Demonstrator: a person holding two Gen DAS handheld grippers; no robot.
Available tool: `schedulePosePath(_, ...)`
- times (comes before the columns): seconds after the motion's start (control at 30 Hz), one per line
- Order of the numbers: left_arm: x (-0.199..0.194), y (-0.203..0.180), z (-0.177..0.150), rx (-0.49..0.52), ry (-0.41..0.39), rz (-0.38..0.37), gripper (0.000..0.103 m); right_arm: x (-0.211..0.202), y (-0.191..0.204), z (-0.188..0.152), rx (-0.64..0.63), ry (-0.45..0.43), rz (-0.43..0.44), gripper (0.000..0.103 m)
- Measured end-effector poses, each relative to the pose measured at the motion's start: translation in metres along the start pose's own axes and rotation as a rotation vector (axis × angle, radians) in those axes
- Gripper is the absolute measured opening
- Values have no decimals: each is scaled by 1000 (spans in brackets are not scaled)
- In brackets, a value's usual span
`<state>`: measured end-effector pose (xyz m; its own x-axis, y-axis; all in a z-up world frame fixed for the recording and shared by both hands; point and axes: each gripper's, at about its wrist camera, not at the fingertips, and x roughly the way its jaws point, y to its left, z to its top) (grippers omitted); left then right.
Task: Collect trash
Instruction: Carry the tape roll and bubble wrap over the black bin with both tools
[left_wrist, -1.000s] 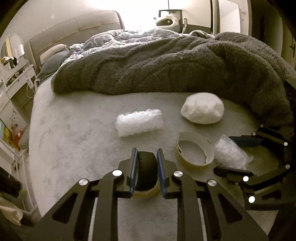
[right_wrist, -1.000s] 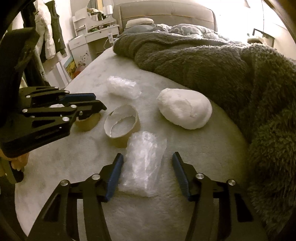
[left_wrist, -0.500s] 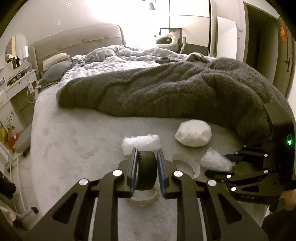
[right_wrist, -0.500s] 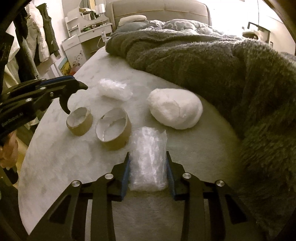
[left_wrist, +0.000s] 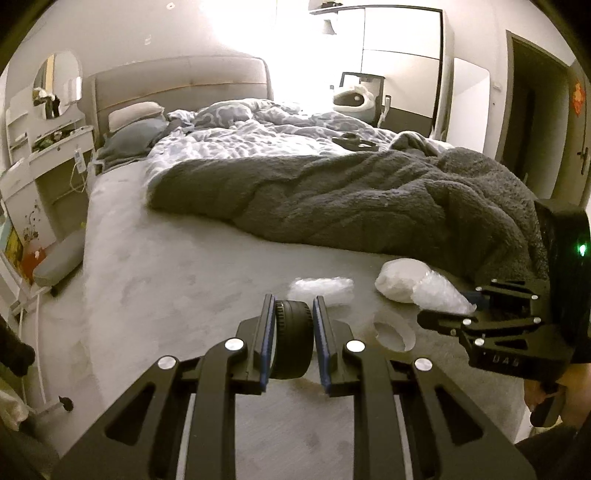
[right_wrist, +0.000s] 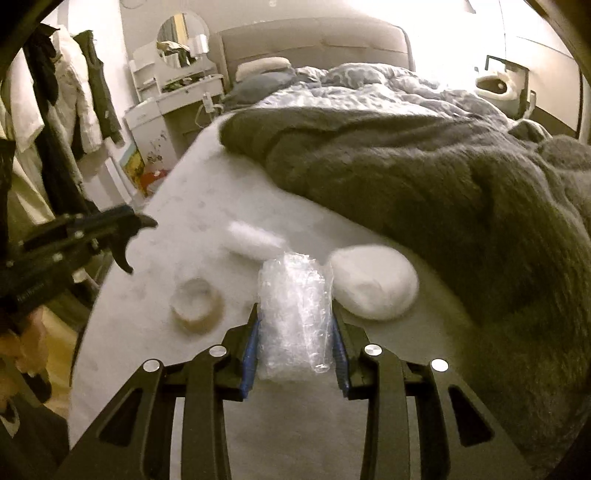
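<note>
My left gripper is shut on a black wheel-like roll and holds it above the grey bed sheet. My right gripper is shut on a clear bubble-wrap bag, lifted off the sheet; the left wrist view shows the right gripper and the bag at the right. On the sheet lie a white bubble-wrap roll, a white wad and a cardboard ring. The left gripper hangs left of them.
A dark fuzzy blanket is heaped just behind the trash. The bed's left edge drops toward a white dresser, a padded stool and hanging clothes. A person's hand holds the right gripper.
The right gripper's jaws closed on the bubble-wrap bag and raised it. The left gripper rose with the black roll, leaving a small cardboard ring on the sheet.
</note>
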<state>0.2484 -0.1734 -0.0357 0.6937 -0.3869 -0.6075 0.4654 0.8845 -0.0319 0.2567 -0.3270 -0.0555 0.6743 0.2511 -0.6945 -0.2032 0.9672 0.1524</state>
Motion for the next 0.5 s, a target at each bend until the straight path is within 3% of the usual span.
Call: schedulePosePath(0.5, -25, 74, -38, -91, 102, 69, 22, 15, 77, 32, -51, -35, 69, 34)
